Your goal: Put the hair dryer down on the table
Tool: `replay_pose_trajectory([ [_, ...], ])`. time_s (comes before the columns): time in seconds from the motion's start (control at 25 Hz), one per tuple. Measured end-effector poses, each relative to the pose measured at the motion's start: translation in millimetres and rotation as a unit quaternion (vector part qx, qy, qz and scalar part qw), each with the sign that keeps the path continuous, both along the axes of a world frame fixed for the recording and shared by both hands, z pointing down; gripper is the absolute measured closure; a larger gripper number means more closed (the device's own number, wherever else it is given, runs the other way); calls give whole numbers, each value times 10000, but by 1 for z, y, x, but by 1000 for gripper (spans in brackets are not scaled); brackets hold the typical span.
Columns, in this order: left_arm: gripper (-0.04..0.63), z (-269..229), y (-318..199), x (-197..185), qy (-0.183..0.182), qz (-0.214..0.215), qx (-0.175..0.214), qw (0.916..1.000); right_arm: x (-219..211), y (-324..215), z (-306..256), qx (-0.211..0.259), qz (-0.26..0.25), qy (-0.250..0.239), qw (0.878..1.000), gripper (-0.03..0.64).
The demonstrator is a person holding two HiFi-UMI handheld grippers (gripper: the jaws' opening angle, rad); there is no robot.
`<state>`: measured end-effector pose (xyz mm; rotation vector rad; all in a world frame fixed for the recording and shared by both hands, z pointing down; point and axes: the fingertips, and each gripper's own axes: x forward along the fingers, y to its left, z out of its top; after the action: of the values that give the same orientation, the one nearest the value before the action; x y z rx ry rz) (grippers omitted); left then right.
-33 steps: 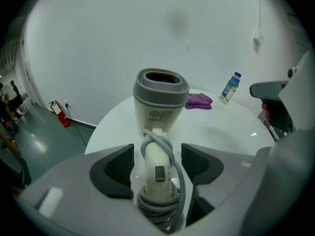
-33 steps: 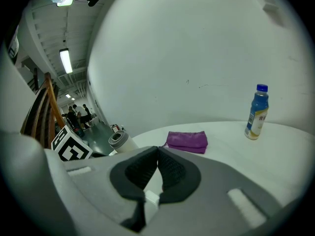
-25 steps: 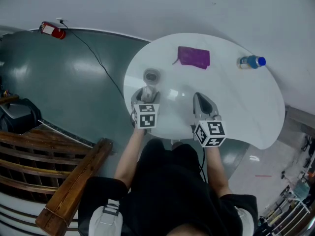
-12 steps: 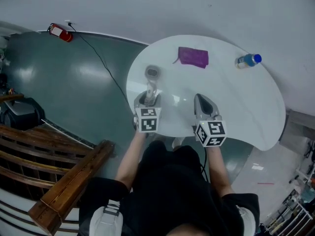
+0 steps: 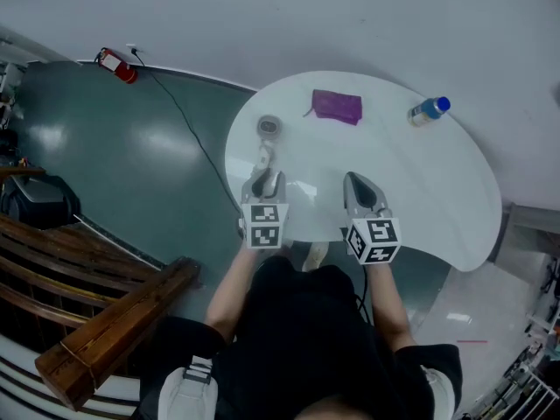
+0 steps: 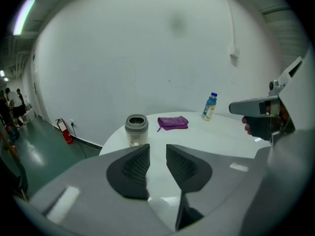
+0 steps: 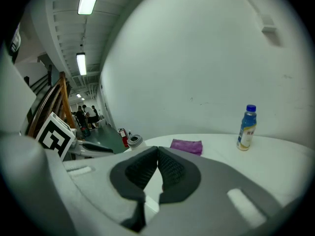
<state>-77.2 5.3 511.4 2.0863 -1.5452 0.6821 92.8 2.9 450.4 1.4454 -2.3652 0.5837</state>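
The hair dryer [image 5: 269, 129] rests on the white table [image 5: 420, 191] at its left side, grey barrel end up, pale handle toward me. In the left gripper view the hair dryer [image 6: 136, 130] stands apart, beyond the jaws. My left gripper [image 5: 267, 182] hovers just short of the handle. Its jaws have just been closing; a narrow gap remains with nothing in it [image 6: 157, 154]. To the right, my right gripper [image 5: 357, 182] hangs over the table's near part, its pads meeting with nothing between them [image 7: 157, 154].
A purple cloth [image 5: 337, 106] lies at the table's far side, and a blue-capped bottle [image 5: 427, 110] sits at the far right. A fire extinguisher [image 5: 116, 65] with a cable stands by the wall. A wooden bench [image 5: 105, 322] is at my left.
My left gripper has drawn back from the hair dryer toward me and risen, its jaws narrowing. The dryer stays on the table. The right gripper lifted slightly.
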Motion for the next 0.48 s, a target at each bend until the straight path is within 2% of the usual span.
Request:
replay_pose_trajectory([
  [0.48,557,-75,30,37,149,44,937,9955,30,31,-38,481,4,4,9988,612],
])
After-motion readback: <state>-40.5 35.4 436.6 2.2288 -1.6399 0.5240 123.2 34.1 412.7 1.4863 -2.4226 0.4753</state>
